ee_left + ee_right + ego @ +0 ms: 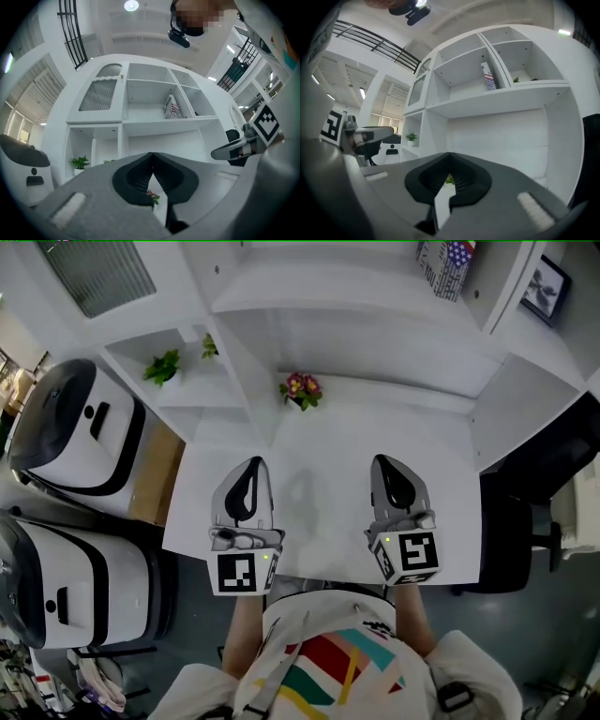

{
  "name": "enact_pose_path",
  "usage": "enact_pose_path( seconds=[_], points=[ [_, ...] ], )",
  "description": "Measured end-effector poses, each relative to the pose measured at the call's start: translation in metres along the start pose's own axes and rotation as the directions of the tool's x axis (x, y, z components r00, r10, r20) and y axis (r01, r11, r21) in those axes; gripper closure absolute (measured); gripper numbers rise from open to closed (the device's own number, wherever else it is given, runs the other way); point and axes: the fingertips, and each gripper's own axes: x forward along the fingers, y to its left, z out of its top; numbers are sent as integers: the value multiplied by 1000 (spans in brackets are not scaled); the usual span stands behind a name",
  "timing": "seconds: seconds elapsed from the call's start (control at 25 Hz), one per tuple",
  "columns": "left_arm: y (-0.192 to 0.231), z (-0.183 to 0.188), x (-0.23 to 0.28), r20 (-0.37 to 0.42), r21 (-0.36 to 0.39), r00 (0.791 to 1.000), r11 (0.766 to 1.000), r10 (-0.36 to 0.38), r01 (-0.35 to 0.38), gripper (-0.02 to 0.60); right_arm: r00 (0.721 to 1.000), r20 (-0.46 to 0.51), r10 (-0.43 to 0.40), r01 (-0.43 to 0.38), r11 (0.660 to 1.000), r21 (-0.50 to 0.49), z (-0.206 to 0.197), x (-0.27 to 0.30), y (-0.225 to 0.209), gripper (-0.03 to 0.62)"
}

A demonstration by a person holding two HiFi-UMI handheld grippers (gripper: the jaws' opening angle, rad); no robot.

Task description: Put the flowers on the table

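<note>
Flowers (pixel 301 389) — a small pink-and-yellow bunch with green leaves — are seen standing on the white bench (pixel 323 451), at its far edge, close to the back wall below the shelving. Both tools are held over the near half of the bench, well apart from the flowers. Left tool (pixel 253 466): jaws pressed together, nothing between them. Right tool (pixel 382 463): jaws likewise together — empty. A green potted plant (pixel 162 367) is noted in a shelf compartment at the left.

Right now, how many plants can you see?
3: flowers at the table's back, a green plant in the left cubby, a second plant partly hidden in the next cubby.
</note>
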Motion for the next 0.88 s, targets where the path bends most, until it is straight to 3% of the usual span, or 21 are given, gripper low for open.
enact_pose_path(
  seconds=[0.2, 0.88],
  points=[
    [-6, -9, -2, -17, -13, 1000, 1000, -14, 13, 577, 998, -58, -17, 17, 1000, 9, -23, -21, -2, 592],
    [-16, -17, 3, -32, -34, 998, 998, -53, 52, 577, 997, -69, -32, 32, 999, 10, -23, -27, -3, 592]
  ],
)
